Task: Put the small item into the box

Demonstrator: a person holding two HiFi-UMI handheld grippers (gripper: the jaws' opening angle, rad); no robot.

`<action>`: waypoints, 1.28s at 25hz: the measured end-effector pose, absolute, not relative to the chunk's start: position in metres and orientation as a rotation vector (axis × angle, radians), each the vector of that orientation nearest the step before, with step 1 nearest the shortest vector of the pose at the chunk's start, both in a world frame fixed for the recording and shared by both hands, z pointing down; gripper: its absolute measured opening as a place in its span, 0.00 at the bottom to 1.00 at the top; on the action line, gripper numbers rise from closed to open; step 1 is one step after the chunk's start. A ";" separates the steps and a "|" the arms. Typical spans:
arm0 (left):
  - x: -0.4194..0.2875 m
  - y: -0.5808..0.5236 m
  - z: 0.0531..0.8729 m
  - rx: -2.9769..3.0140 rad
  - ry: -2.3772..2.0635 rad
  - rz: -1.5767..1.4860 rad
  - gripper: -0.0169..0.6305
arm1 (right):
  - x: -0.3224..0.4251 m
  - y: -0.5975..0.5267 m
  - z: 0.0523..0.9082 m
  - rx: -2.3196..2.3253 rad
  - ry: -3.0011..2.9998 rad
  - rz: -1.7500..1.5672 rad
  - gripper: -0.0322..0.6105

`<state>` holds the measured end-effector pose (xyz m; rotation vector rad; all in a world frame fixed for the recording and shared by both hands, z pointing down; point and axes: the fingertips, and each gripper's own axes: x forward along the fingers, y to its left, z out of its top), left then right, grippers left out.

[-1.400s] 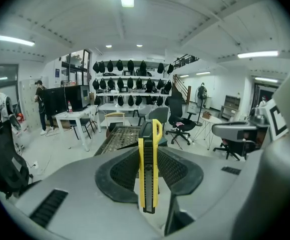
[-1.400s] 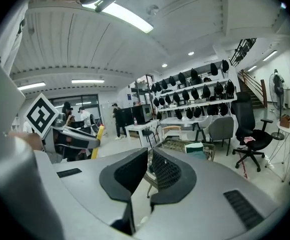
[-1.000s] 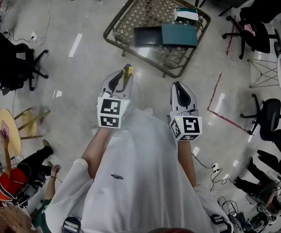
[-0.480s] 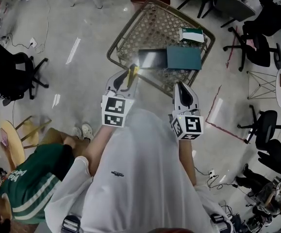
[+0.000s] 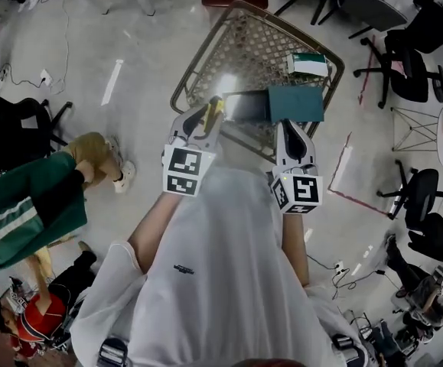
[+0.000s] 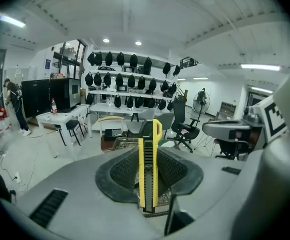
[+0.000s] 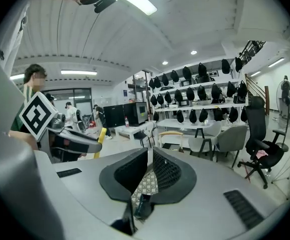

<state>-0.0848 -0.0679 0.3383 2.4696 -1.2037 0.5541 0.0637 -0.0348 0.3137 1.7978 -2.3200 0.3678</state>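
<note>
Left tool (image 5: 203,118) is clamped on a yellow box cutter (image 5: 214,108), blade end pointing forward and poking past the jaws. It's held in the air at the near edge of the lattice-top surface (image 5: 252,44). Right tool (image 5: 290,131) has its jaws together with nothing between them, level with the left and a bit apart from it. On the surface: a teal box (image 5: 296,104), a black box (image 5: 244,105) touching its left side, and a green-and-white carton (image 5: 307,64) behind them. Person in a green top (image 5: 22,205) on the floor at left.
</note>
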 end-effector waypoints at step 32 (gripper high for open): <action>-0.036 -0.091 0.371 2.303 -1.331 0.519 0.20 | 0.098 -0.068 0.340 1.516 -2.436 0.427 0.06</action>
